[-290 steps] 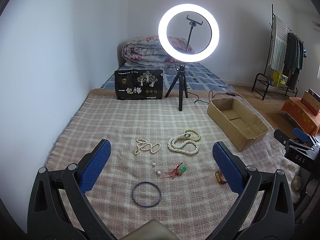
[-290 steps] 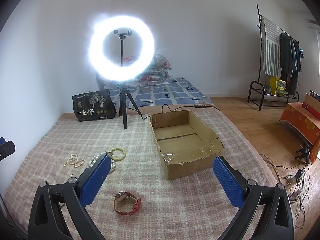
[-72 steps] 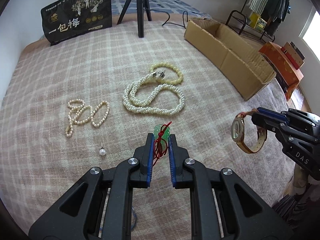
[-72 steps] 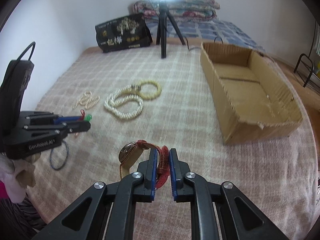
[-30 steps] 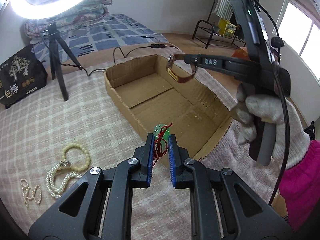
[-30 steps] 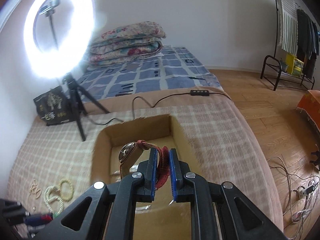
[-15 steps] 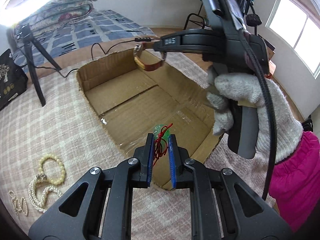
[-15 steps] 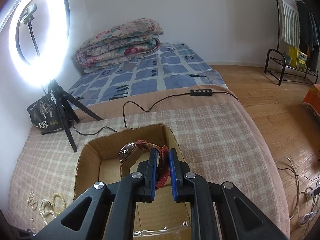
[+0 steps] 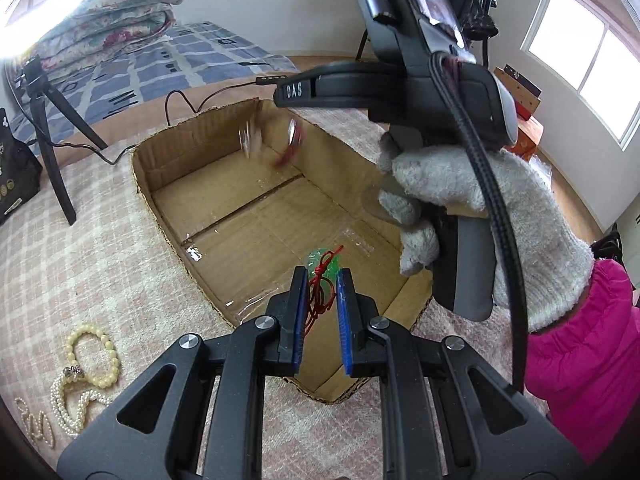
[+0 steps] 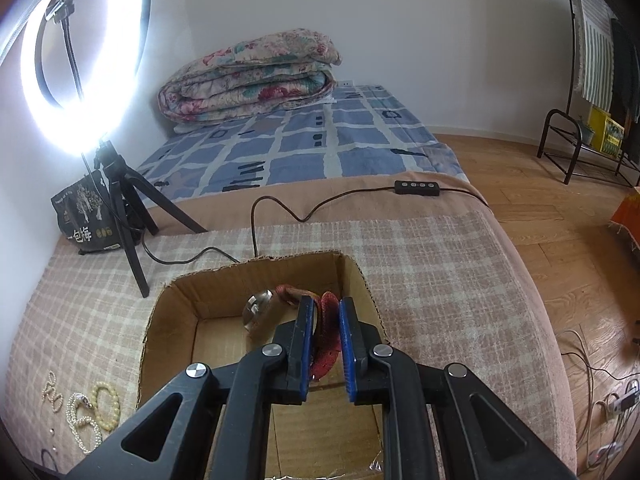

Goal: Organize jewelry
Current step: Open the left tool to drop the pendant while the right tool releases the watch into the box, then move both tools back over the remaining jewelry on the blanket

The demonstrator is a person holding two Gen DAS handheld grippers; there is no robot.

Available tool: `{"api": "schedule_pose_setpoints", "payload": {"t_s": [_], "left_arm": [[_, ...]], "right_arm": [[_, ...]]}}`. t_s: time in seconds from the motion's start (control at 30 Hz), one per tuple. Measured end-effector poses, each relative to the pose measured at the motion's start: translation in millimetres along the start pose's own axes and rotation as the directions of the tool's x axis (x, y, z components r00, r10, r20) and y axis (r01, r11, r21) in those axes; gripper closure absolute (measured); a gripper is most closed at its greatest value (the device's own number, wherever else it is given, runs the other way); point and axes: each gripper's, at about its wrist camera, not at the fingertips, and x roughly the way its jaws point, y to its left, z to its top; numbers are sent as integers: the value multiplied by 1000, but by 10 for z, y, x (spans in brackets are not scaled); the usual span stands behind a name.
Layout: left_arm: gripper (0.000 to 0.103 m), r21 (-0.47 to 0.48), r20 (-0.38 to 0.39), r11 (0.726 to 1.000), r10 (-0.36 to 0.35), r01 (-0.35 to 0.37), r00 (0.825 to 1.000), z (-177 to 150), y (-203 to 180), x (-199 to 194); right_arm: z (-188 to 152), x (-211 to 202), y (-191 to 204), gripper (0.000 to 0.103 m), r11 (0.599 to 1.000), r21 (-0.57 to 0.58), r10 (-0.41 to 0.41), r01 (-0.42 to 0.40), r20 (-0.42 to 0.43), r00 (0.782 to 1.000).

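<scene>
Close up, the left gripper point(image 9: 322, 273) has its fingers clamped on a red-cord charm point(image 9: 318, 284), whose green bead pokes out just past the fingertips. Directly beyond and below those fingers is the near wall of the open cardboard box point(image 9: 208, 300), so the charm hangs over the box floor. Well off to the left of the fingers, on the checked blanket point(image 9: 80, 260), lie a yellow bead bracelet point(image 9: 96, 352) and a pearl necklace point(image 9: 76, 404).

Further on, a gloved hand point(image 9: 480, 200) holds the right gripper point(image 10: 326, 300) out over the far half of the box. Its fingers are parting, with the red strap of the watch point(image 10: 260, 308) loose in the gap between them (from the left wrist camera the watch is only a blur just under the fingertips, inside the box walls). The watch face leans out to the left of the fingers.

Beyond the box stand a lit ring light point(image 10: 24, 92) on its tripod and a folded quilt point(image 10: 248, 76).
</scene>
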Motion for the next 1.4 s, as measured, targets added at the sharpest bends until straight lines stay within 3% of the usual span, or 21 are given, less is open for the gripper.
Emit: {"api": "schedule_pose_setpoints", "payload": {"t_s": [0.07, 0.1, 0.17, 0.23, 0.43, 0.77, 1.4], "left_arm": [[90, 7, -4, 1000, 1, -1, 1000, -8, -13, 5], [88, 11, -6, 1000, -4, 4, 1000, -10, -22, 0], [59, 19, 1, 1000, 5, -5, 1000, -13, -52, -19], [52, 22, 21, 1000, 18, -18, 1000, -19, -72, -53], [52, 28, 19, 999, 36, -37, 999, -9, -94, -111], [51, 28, 45, 997, 68, -69, 997, -97, -138, -434], [46, -33, 125, 992, 123, -119, 985, -598, -6, -1570]], "right_arm": [[19, -33, -16, 69, 1000, 9, -23, 23, 24, 999], [29, -56, -29, 64, 999, 13, -36, 36, 36, 999], [43, -88, -43, 40, 998, 17, -56, 56, 49, 997], [59, -128, -61, 28, 997, 22, -71, 70, 63, 995], [103, -264, -75, 12, 994, 15, -107, 106, 79, 991], [178, -662, -52, 8, 992, 19, -125, 123, 107, 986], [107, -1715, 248, 6, 991, -14, -131, 135, 160, 978]]}}
